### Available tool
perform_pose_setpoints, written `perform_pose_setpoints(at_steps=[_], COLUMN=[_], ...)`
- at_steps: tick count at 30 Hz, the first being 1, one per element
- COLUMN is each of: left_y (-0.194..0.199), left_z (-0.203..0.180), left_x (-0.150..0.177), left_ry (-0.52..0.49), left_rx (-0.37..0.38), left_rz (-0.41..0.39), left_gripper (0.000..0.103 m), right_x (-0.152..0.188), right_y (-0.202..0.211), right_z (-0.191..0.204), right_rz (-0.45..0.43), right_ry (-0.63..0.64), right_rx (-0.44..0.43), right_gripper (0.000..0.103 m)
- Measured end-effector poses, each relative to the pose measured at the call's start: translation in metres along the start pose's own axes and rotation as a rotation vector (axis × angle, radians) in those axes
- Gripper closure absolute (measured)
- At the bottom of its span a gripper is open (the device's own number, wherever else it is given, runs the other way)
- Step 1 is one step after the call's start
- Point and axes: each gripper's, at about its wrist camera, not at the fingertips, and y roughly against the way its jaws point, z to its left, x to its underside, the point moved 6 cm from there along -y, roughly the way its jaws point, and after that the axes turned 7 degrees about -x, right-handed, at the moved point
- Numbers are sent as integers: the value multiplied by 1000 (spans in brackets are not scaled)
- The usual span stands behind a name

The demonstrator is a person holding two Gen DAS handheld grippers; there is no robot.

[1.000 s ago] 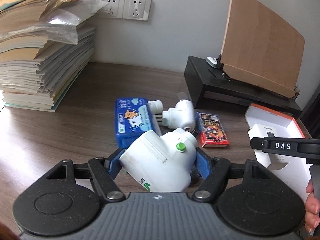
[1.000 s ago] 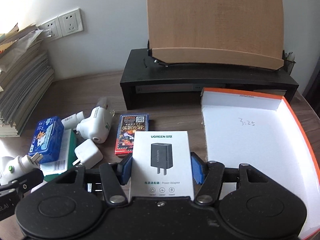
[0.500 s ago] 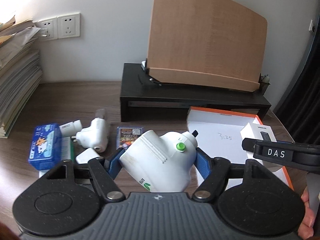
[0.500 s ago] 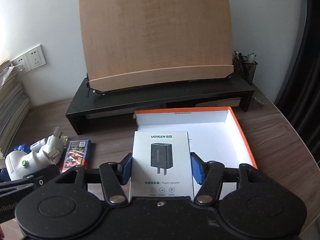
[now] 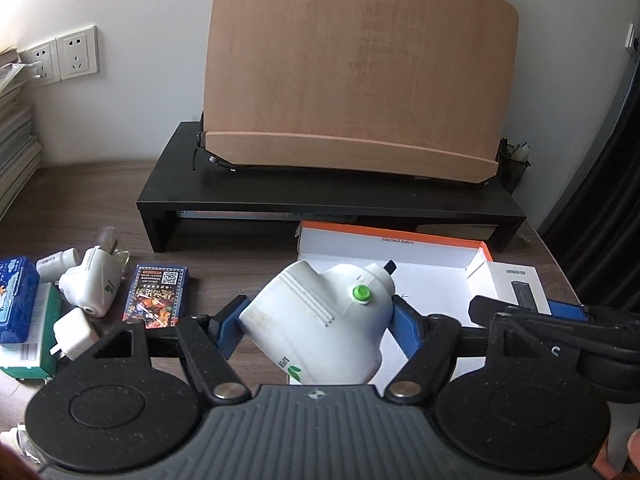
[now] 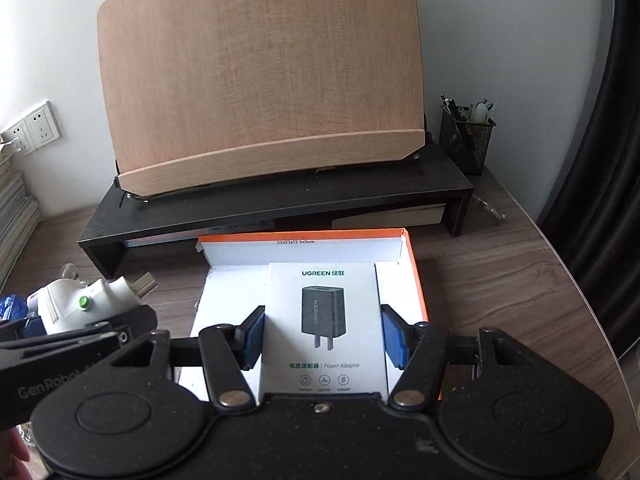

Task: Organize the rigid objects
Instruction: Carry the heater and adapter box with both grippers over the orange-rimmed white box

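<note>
My left gripper (image 5: 316,326) is shut on a white plug-in device with a green button (image 5: 320,320), carried above the near left edge of the orange-rimmed white box (image 5: 400,240). My right gripper (image 6: 322,336) is shut on a white UGREEN power adapter box (image 6: 324,328), held over the inside of the open box (image 6: 304,250). In the left wrist view the adapter box (image 5: 516,284) shows at the right, over the box's right end. In the right wrist view the white device (image 6: 80,300) appears at the left.
On the desk at left lie a second white plug device (image 5: 92,288), a small white charger (image 5: 74,332), a card pack (image 5: 158,296), a blue packet (image 5: 14,300) and a green box (image 5: 36,340). A black riser (image 5: 332,196) carries a wooden book stand (image 5: 356,76). A mesh pen cup (image 6: 466,140) stands right.
Both grippers have travelled rightward from the clutter on the left to the white box, each keeping its grip. The paper stack has slid out of the left wrist view.
</note>
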Motion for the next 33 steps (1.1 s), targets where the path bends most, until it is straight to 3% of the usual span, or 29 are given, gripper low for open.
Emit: perform_pose_setpoints(at_steps=[16,33], left_y=[-37,-65], left_z=[-17,-19], left_x=[-5,-9], left_ry=[56,75], left_rx=[-64,-29], left_rz=[47,70], left_gripper=[29,28], right_x=[-8,-16], right_y=[-36,-60], right_z=[-22,-38], right_rz=[28,26], right_ry=[64,44], right_rx=[-50,-35], right_gripper=[32,32])
